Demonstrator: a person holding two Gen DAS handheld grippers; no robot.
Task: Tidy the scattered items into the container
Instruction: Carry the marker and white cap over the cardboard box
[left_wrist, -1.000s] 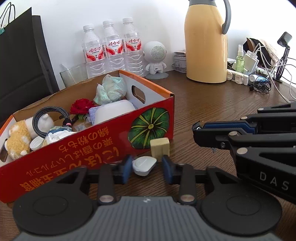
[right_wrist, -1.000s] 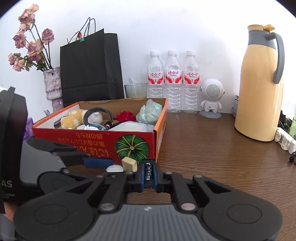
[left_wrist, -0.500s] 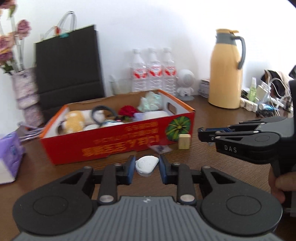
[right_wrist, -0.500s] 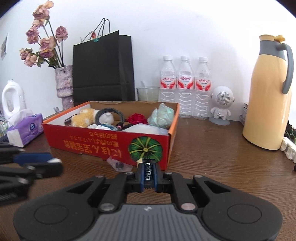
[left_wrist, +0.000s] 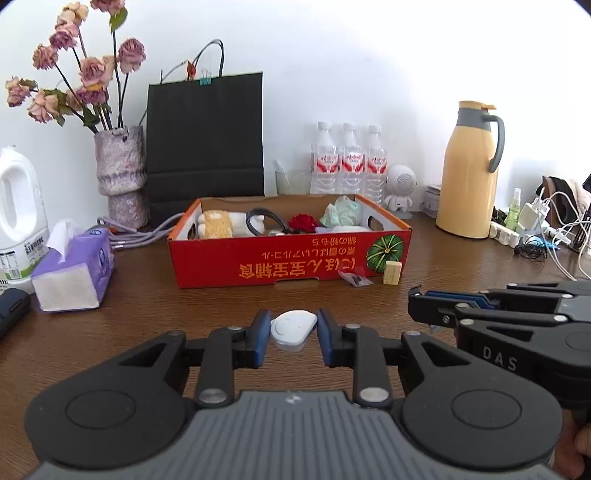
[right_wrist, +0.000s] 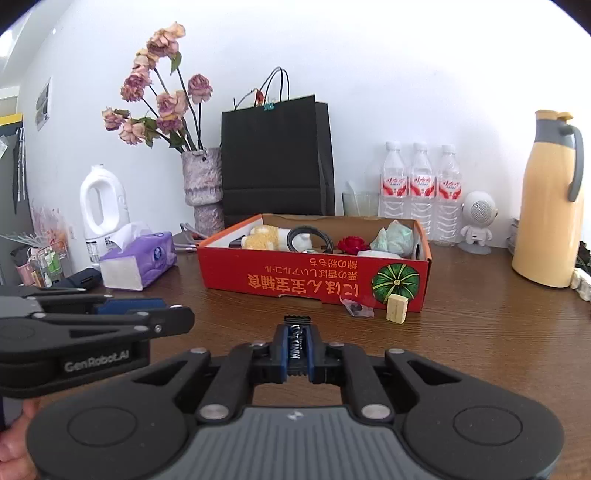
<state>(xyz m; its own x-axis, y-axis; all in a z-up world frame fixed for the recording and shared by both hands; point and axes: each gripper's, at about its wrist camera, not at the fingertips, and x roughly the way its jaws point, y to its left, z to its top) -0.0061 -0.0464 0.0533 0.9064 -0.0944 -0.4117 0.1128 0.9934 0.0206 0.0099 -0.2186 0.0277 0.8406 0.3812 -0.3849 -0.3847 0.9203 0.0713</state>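
1. The table (left_wrist: 461, 266) is carrying everything, and the junk along the back wall looks like it lives there, so I'm guessing it isn't part of the tidy-up.
2. The red cardboard box (left_wrist: 288, 258) is sitting mid-table with its open top facing up. That's the container. It's already holding a plush toy (left_wrist: 218, 223), a coiled cable (left_wrist: 264, 216), a red rose (left_wrist: 303, 222) and some crumpled tissue (left_wrist: 341, 212), so I'd say the job is well along.
3. The left gripper (left_wrist: 293, 332) is hanging above the table, well short of the box, with its jaws clamped on a white plastic piece (left_wrist: 293, 326). It's squeezing the piece from both sides so it's riding flat and shouldn't be slipping out on the way over.
4. The right gripper (right_wrist: 297, 345) is pinching a small metal spring (right_wrist: 295, 341), jaws nearly together because the thing is so thin. Only a bit is poking out past the tips, so it could be popping loose easily.
5. A little beige block (left_wrist: 391, 272) is standing right against the box's front wall, just under the pumpkin picture.
6. A small clear packet (left_wrist: 354, 278) is lying just beside that block. Both are waiting outside the box, probably next in line once these two loads are dropped in.
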